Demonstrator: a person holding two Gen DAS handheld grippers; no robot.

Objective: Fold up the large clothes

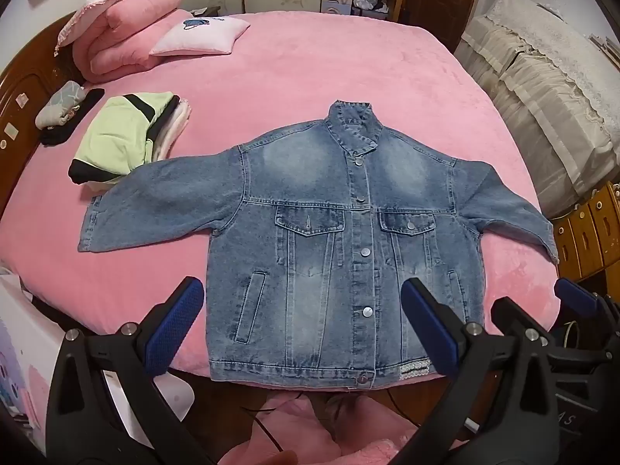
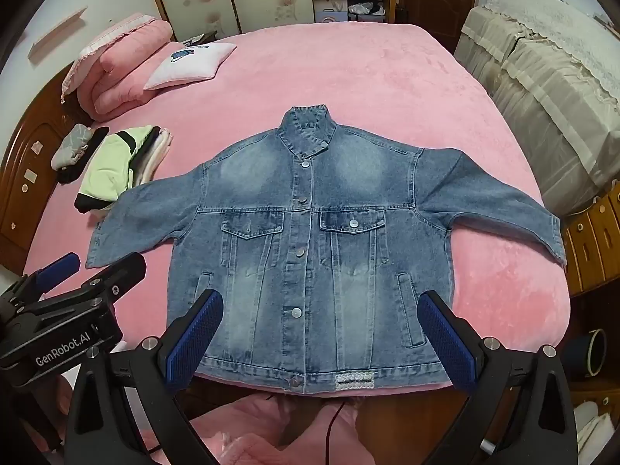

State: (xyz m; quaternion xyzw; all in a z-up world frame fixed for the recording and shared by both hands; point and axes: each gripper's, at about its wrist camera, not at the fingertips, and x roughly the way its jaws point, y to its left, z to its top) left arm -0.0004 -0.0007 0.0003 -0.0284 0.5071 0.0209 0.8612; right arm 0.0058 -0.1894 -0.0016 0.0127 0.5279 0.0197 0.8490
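Only right view shows mug (image 2: 591, 352)

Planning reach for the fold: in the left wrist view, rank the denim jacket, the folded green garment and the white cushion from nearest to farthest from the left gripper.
From the left gripper:
1. Denim jacket, directly ahead, spread flat on the bed.
2. Folded green garment, farther back on the left.
3. White cushion, far left, near the headboard end.

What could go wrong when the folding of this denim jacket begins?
1. The denim jacket has its hem right at the near edge of the bed; a pull toward the person could slide it off.
2. Its left sleeve lies next to the pile of folded clothes and may drag it.
3. Both grippers, left and right, are open above stiff, buttoned denim, so folds may spring back.
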